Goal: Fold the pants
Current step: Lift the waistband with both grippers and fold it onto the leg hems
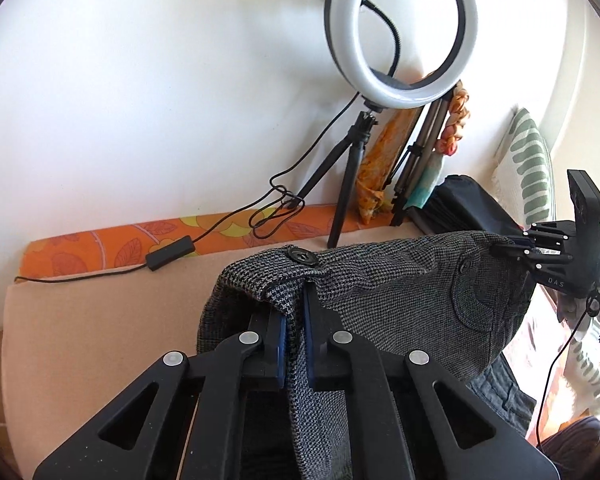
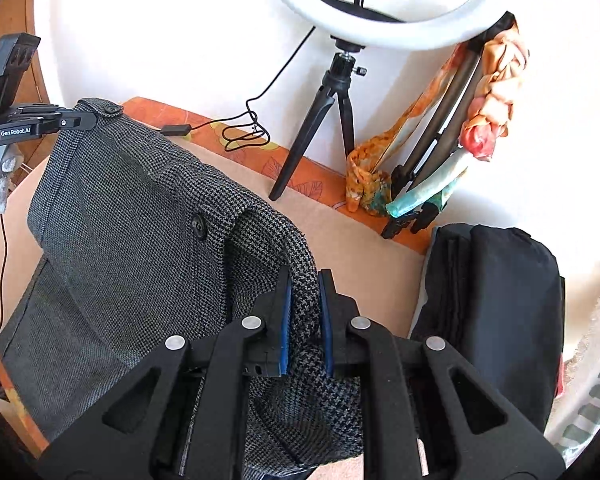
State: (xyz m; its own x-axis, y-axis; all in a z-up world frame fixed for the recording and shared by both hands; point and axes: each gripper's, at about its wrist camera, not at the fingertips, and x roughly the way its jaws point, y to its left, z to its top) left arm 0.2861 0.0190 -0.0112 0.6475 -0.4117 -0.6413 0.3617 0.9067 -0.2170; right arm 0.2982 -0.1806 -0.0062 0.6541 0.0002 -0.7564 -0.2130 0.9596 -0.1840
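The grey houndstooth pants (image 1: 400, 300) hang lifted by the waistband between my two grippers, above a beige mat (image 1: 100, 340). My left gripper (image 1: 296, 292) is shut on the waistband end by a black button (image 1: 300, 257). My right gripper (image 2: 304, 276) is shut on the other waistband end. In the left wrist view the right gripper (image 1: 508, 250) shows at the far right, clamped on the fabric. In the right wrist view the left gripper (image 2: 88, 120) shows at the upper left, clamped on the pants (image 2: 120, 240), which drape down to the mat (image 2: 360, 248).
A ring light (image 1: 400, 28) on a small tripod (image 1: 348, 184) stands at the back by the white wall, its cable and switch (image 1: 170, 258) lying on an orange patterned cushion (image 1: 100, 244). Folded stands wrapped in scarves (image 2: 460, 128) lean there. A black bag (image 2: 500, 312) sits at the right.
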